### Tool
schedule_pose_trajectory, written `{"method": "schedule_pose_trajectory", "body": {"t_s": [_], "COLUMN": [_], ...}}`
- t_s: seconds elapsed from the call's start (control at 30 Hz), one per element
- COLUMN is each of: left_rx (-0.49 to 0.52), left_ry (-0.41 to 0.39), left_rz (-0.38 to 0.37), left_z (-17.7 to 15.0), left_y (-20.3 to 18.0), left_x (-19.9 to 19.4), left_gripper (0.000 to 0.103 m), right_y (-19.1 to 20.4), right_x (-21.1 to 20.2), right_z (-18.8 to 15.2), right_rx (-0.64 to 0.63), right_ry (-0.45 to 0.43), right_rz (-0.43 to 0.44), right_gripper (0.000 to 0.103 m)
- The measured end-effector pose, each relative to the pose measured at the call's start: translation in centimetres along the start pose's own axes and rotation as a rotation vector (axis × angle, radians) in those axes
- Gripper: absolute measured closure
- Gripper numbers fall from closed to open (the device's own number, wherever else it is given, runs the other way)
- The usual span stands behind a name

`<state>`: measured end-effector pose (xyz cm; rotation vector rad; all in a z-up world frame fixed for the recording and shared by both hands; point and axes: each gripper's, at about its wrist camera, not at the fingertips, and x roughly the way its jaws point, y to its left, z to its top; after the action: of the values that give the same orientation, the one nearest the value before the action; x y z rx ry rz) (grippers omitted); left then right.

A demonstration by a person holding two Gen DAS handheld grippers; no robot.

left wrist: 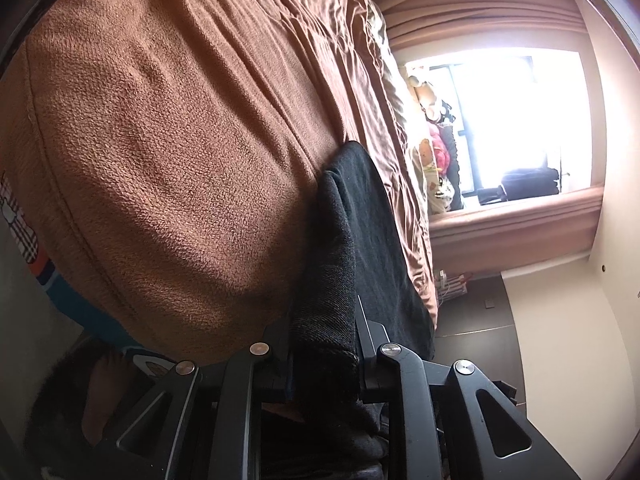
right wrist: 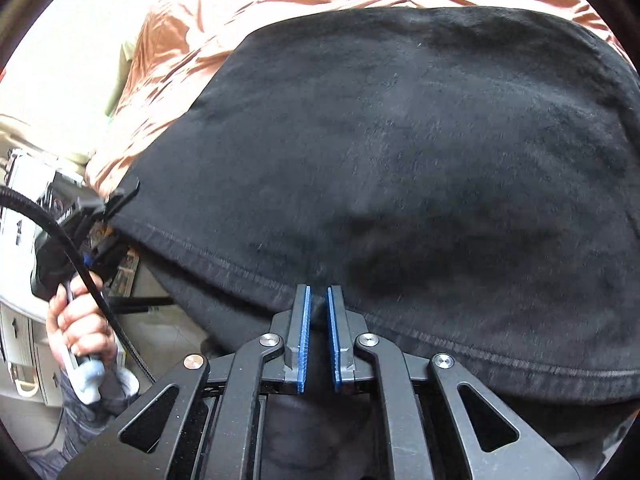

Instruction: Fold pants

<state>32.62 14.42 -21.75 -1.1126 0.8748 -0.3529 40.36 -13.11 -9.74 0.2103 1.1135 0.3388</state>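
1. Mostly bed [left wrist: 168, 152]: brown cover filling the left wrist frame; bright window [left wrist: 520, 120] at right.
2. Black pants [right wrist: 400, 152] spread mid-frame on the bed.
3. Left gripper [left wrist: 324, 344] pinches pants fabric; right gripper [right wrist: 319, 300] clamps the hem.

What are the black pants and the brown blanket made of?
Pants: probably a soft cotton knit, matte and slightly fuzzy, with a stitched hem. Blanket: looks like fleece or terry, with a nubbly, napped surface. Neither can be told for sure by sight.
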Motion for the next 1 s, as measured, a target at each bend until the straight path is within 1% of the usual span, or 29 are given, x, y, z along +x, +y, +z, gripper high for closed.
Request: {"method": "schedule_pose_trajectory", "body": {"t_s": [0.23, 0.5, 0.63, 0.8, 0.87, 0.9, 1.0], "left_rx": [-0.021, -0.061, -0.068, -0.07, -0.073, -0.076, -0.083], "left_ry": [0.002, 0.008, 0.005, 0.006, 0.007, 0.007, 0.006], "left_rz": [0.003, -0.008, -0.012, -0.016, -0.017, -0.016, -0.017], "left_z": [-0.5, -0.6, -0.6, -0.7, -0.6, -0.5, -0.4], "left_y": [1.2, 2.3, 2.5, 2.7, 2.7, 2.5, 2.5], "left_x": [-0.2, 0.1, 0.2, 0.2, 0.3, 0.5, 0.6], "left_gripper": [0.081, 0.08, 0.08, 0.08, 0.08, 0.08, 0.08], "right_y": [-0.7, -1.4, -1.7, -2.3, -2.4, -3.0, -3.4], "right_x": [1.0, 2.5, 3.2, 3.3, 3.4, 2.7, 2.7], "right_z": [3.4, 6.9, 8.1, 9.4, 10.1, 10.3, 11.2], "right_rx": [0.019, 0.045, 0.045, 0.06, 0.061, 0.083, 0.099], "right_ry": [-0.023, -0.033, -0.036, -0.047, -0.053, -0.054, -0.057], "right_rz": [0.0, -0.032, -0.046, -0.059, -0.073, -0.099, -0.115], "right_gripper": [0.097, 0.097, 0.101, 0.102, 0.102, 0.102, 0.102]}}
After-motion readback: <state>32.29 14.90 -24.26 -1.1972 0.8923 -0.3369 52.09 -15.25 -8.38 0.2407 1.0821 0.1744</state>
